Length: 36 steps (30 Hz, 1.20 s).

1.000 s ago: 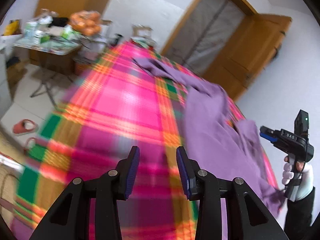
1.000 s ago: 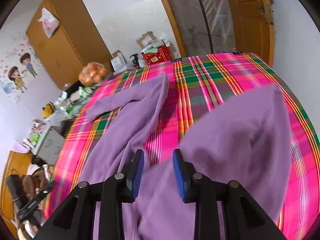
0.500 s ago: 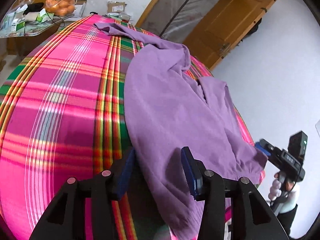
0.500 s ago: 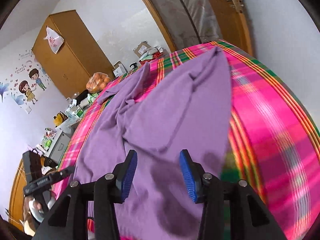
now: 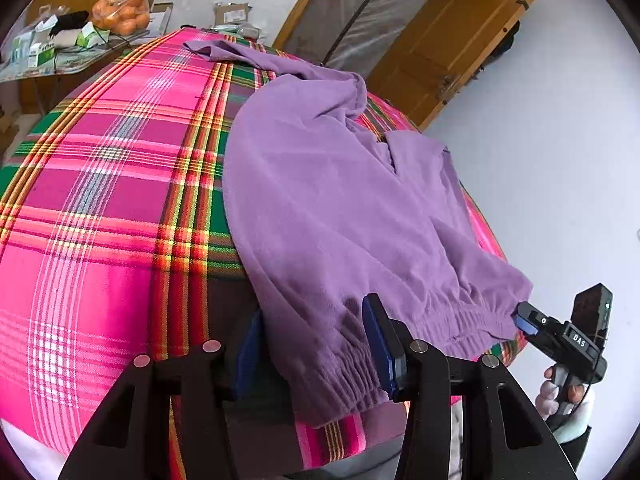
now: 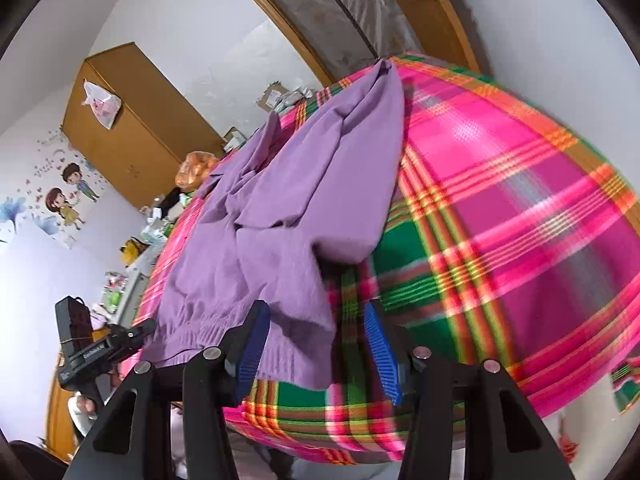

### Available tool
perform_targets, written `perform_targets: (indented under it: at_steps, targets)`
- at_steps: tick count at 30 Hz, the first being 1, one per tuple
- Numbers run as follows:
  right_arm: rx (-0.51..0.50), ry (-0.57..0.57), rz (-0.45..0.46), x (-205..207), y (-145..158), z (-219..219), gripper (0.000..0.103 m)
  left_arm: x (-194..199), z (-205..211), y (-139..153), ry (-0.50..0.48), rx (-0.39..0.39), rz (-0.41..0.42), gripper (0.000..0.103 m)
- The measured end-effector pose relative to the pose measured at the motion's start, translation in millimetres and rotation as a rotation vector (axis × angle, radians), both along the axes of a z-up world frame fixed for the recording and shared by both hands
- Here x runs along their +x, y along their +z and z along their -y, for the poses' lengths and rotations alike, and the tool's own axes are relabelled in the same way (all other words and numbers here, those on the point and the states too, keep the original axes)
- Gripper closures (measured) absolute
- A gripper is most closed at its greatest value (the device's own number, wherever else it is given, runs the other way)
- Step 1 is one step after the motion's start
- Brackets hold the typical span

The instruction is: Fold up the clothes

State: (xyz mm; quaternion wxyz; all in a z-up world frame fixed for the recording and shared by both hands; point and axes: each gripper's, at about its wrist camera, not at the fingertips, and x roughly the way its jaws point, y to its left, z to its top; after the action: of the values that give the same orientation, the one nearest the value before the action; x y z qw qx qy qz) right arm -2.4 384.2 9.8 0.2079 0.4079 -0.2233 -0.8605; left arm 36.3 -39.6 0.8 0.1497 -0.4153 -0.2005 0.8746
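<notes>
Both views are brightly and evenly lit by diffuse daylight; colours are saturated. The source itself is not visible. Soft shadows fall on the plaid bed cover at its near edge, directly under the left gripper and below the hem of the purple garment. In the right wrist view, a fold of the purple garment casts a dark shadow onto the plaid bed cover. That cover shows motion blur toward its right edge; the left wrist view is sharp. Both pictures have strong fisheye curvature and black vignetted corners. White walls are near overexposure, without distinct glare.
</notes>
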Motion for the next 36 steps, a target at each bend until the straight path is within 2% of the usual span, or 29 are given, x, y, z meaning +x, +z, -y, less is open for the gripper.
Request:
perform_targets:
  at_steps: [1, 2, 3, 4, 5, 7, 14, 26, 33, 36]
  targets:
    - [-0.003, 0.015, 0.005, -1, -2, 3, 0.054, 1, -1, 0, -0.003, -0.007, -0.002, 0.053]
    - [-0.004, 0.029, 0.007, -1, -2, 7, 0.062, 2, -2, 0, -0.007, -0.014, -0.002, 0.065]
    - [-0.002, 0.041, 0.006, -1, -3, 10, 0.072, 1, -3, -1, -0.012, -0.02, 0.005, 0.093]
    - [0.0, 0.053, 0.005, -1, -3, 13, 0.087, -1, -3, -3, -0.012, -0.028, 0.012, 0.099]
    - [0.003, 0.065, 0.005, -1, -3, 17, 0.091, -1, -1, -4, -0.008, -0.025, 0.01, 0.097]
    - [-0.002, 0.096, -0.01, 1, 0, 24, 0.092, -1, 3, -1, 0.006, -0.021, -0.005, 0.098]
    - [-0.052, 0.264, -0.046, 3, 10, 68, 0.093, -11, 52, 39, 0.144, -0.04, -0.14, 0.099]
    - [-0.115, 0.596, -0.051, -31, 15, 210, 0.093, -86, 158, 72, 0.352, -0.09, -0.169, 0.099]
    - [-0.125, 0.711, -0.112, -51, 34, 282, 0.093, -130, 193, 100, 0.399, -0.143, -0.24, 0.099]
    - [-0.122, 0.728, -0.11, -60, 30, 309, 0.093, -147, 203, 102, 0.393, -0.176, -0.255, 0.099]
